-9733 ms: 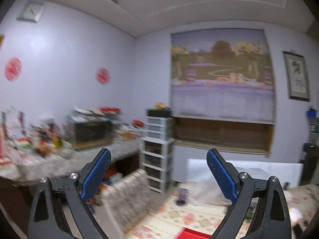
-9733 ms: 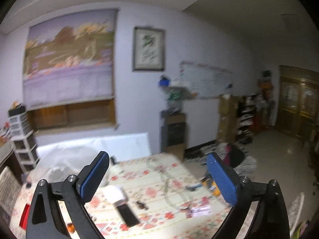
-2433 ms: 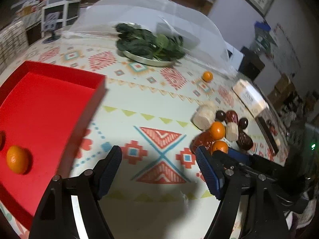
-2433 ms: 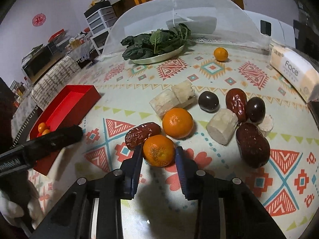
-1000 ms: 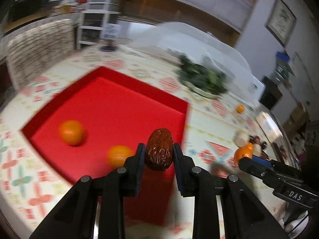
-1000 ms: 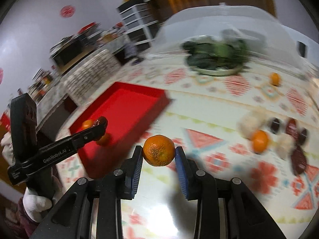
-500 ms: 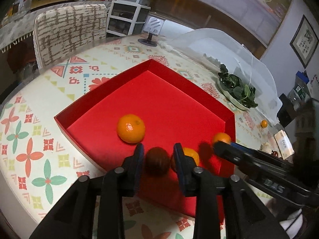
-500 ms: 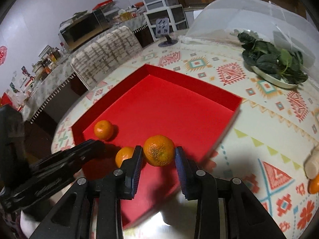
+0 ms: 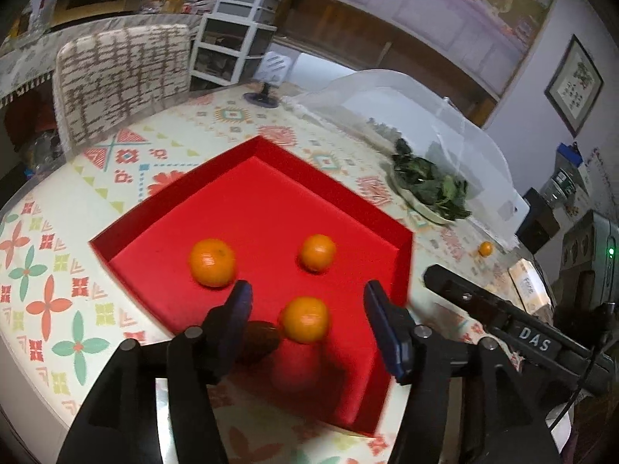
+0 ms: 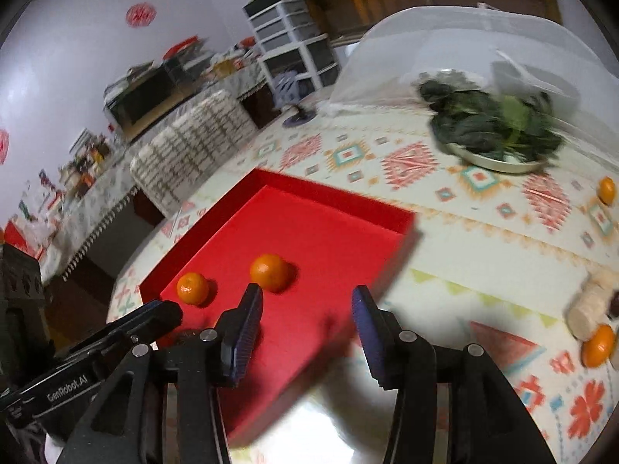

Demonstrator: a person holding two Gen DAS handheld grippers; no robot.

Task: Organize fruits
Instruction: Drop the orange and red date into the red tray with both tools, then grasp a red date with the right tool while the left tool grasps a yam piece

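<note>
The red tray [image 9: 162, 239] is a shallow square box with low straight walls and a flat matte floor. Three round, dimpled oranges lie in it: one toward the left [image 9: 211, 262], one farther back [image 9: 318, 253], and one nearest the camera [image 9: 305, 319], between the fingers of the left tongs [image 9: 307, 326]. A dark, wrinkled date [image 9: 260, 342] lies just beside that near orange, partly hidden behind the left finger. The left tongs are spread wide and hold nothing; their pads are ribbed blue on black arms.

The right tongs [image 10: 305, 328] are likewise released and empty, hovering over the tray's near edge.

The tabletop [image 9: 46, 255] wears a glossy cream cloth printed with red, teal and orange geometric figures. On it stands a metal plate of dark leafy greens [image 10: 495, 127] at the mouth of a clear domed food cover [image 10: 464, 38]. Behind are a chair with a woven cream-and-brown cover [image 9: 120, 77], a white plastic drawer unit [image 9: 236, 23] and a framed picture [image 9: 574, 87] on the pale wall.

Only the right wrist view shows the fruit left on the cloth: a small orange [image 10: 606, 190] far right, another orange [image 10: 599, 345] touching a pale cut cylinder [image 10: 592, 305]; it shows two oranges in the tray, the third and the date being hidden. The left view alone shows the date.
</note>
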